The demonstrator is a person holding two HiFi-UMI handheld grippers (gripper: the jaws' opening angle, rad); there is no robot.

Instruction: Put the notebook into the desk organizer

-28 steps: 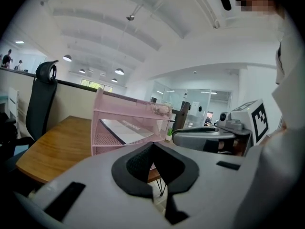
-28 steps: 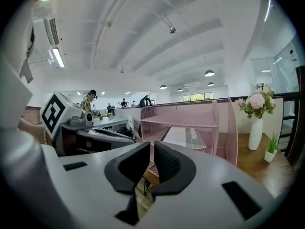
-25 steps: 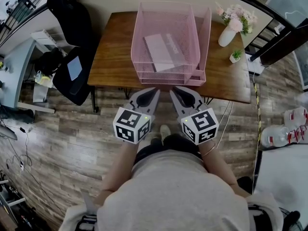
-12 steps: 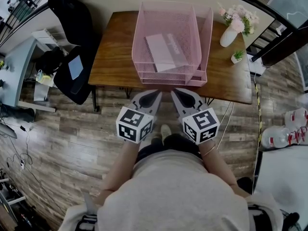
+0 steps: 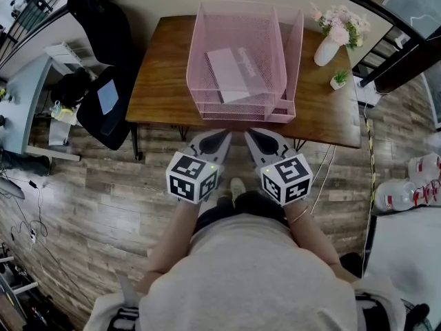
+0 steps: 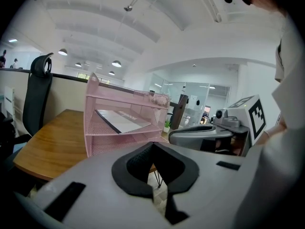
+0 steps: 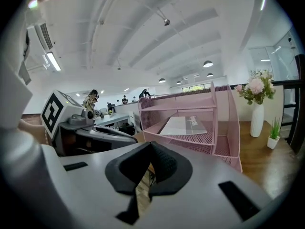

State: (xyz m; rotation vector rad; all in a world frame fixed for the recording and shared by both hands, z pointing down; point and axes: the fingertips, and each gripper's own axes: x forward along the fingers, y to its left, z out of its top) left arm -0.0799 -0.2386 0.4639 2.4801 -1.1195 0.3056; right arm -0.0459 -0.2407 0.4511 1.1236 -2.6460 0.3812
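Grey notebook [image 5: 233,74] is lying in the pink wire-mesh desk organizer [image 5: 195,61]; left gripper [image 5: 220,134] and right gripper [image 5: 251,134], both closed and empty, are staying unmoved beside the wooden table [image 5: 155,81].

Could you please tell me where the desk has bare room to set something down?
The widest bare wood lies left of the desk organizer, out to the table's left edge. A smaller patch sits at the front right corner. The back right is crowded by the vase and small plant.

Pink mesh desk organizer [image 5: 200,67], pale grey notebook [image 5: 233,74], brown wood table [image 5: 155,88], white vase [image 5: 324,52]
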